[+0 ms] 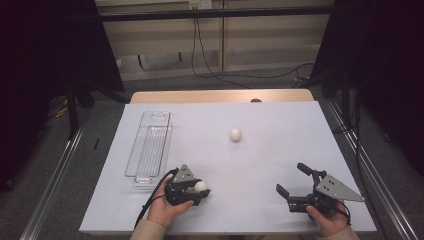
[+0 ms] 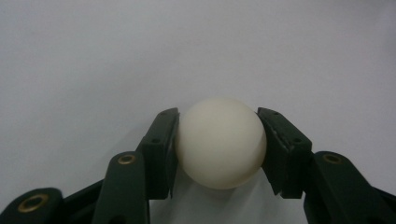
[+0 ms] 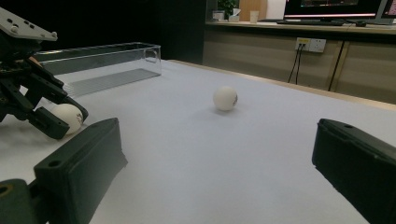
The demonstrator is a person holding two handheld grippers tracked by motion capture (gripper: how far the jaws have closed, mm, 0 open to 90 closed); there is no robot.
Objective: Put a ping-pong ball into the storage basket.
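Surface: pale grey matte sheet [image 1: 260,165] over a wooden table, grey floor and dark curtains around it.
Bin: clear rectangular plastic container [image 1: 150,147] at the left, long and ribbed.
Left gripper [image 1: 200,189]: jaws pinching a smooth matte white ball [image 2: 219,142] low over the near sheet.
Middle: second white ball [image 1: 235,134] lying free, well apart.
Right gripper [image 1: 295,184]: black jaws spread wide, holding nothing.

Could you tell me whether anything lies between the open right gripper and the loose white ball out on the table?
Nothing visible does. The right gripper faces the loose white ball across bare white table. The left gripper, shut on another ball, sits off to the side.
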